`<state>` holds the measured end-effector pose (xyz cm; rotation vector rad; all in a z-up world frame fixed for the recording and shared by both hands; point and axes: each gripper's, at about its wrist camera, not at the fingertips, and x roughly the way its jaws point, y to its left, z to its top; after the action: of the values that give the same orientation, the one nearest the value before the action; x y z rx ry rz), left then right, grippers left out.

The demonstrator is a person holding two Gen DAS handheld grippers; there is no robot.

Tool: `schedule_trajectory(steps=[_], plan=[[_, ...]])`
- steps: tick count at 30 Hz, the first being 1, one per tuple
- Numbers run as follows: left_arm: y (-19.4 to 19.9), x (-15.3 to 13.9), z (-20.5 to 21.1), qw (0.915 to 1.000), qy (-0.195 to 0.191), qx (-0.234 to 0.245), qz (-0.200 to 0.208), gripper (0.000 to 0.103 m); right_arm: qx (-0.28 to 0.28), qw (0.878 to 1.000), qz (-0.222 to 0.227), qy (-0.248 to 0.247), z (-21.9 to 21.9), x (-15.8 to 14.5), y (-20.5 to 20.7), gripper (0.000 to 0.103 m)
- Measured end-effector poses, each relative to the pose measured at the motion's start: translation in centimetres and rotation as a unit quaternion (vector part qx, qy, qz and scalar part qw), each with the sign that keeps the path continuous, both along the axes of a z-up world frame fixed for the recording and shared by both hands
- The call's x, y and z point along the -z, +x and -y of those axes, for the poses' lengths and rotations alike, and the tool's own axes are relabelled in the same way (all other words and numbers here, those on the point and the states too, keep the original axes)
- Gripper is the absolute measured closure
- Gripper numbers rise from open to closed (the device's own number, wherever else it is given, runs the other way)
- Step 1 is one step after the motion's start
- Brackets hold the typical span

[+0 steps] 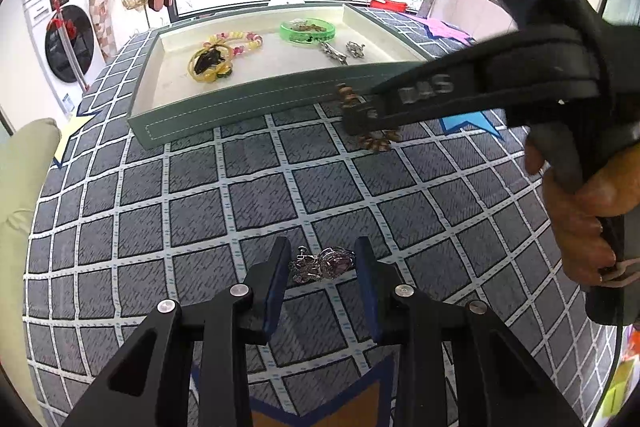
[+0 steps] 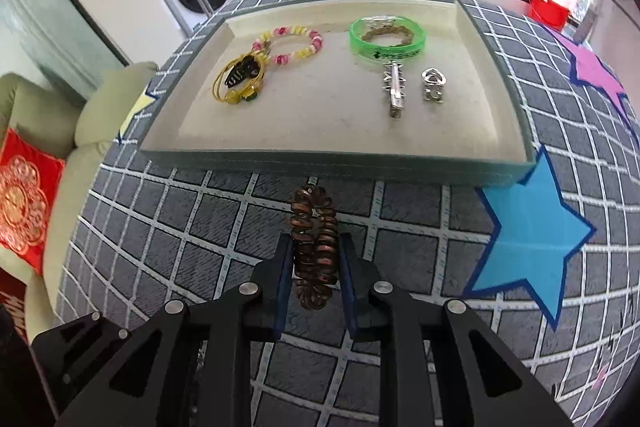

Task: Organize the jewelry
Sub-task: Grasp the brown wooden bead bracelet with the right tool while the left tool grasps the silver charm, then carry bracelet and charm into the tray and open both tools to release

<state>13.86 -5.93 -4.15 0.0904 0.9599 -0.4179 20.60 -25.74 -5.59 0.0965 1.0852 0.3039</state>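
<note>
Brown and coiled, the spiral bracelet (image 2: 314,247) sits pinched between the two pads of the right gripper (image 2: 314,267), its loop standing on edge with the long axis running forward along the fingers toward the tray (image 2: 336,163). In the left wrist view the same gripper (image 1: 370,119) hangs just short of the tray's near wall (image 1: 248,107), the coil bulging above and below its tips. Whether the bracelet touches the tabletop (image 2: 208,227) I cannot tell.

Straight ahead lies the tray's open floor — bare felt between the yellow hair ties (image 2: 240,79) on the left and the silver spiked clip (image 2: 395,91) on the right. Farther back rest the pink and yellow bead bracelet (image 2: 290,45), the green bangle (image 2: 388,37) and a small silver clasp (image 2: 434,87). The coming move, as I judge it, turns on lifting the coil over that near wall and forward.

The left gripper (image 1: 322,267) is spread wide, its jaws either side of a silver brooch with a pink stone (image 1: 322,263) lying on the tabletop, well apart from the tray. The pads appear not to touch it yet — closing would take it.
</note>
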Motion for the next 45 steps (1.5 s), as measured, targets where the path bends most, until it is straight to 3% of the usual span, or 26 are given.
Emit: schedule_trajectory(steps=[9, 17, 22, 37, 45], plan=[[0.5, -1.8, -1.2, 0.9997, -0.013, -0.002, 0.018, 0.056, 0.032, 0.998, 0.005, 0.051, 2.6, -1.5, -2.1, 0.079], [1.2, -4.0, -2.8, 0.9986, -0.026, -0.006, 0.045, 0.056, 0.045, 0.997, 0.017, 0.064, 3.7, -3.2, -2.8, 0.079], [3.3, -4.9, -4.2, 0.9974, -0.053, -0.019, 0.044, 0.056, 0.054, 0.996, 0.025, 0.067, 4.3, -4.4, -2.6, 0.079], [9.1, -7.6, -4.8, 0.9941, -0.056, -0.045, 0.081, 0.056, 0.072, 0.994, 0.046, 0.064, 3.6, -5.8, 1.5, 0.079], [13.6, -6.3, -3.5, 0.9957, -0.043, -0.048, 0.066, 0.056, 0.085, 0.994, 0.043, 0.053, 3.5, -4.9, 5.4, 0.079]])
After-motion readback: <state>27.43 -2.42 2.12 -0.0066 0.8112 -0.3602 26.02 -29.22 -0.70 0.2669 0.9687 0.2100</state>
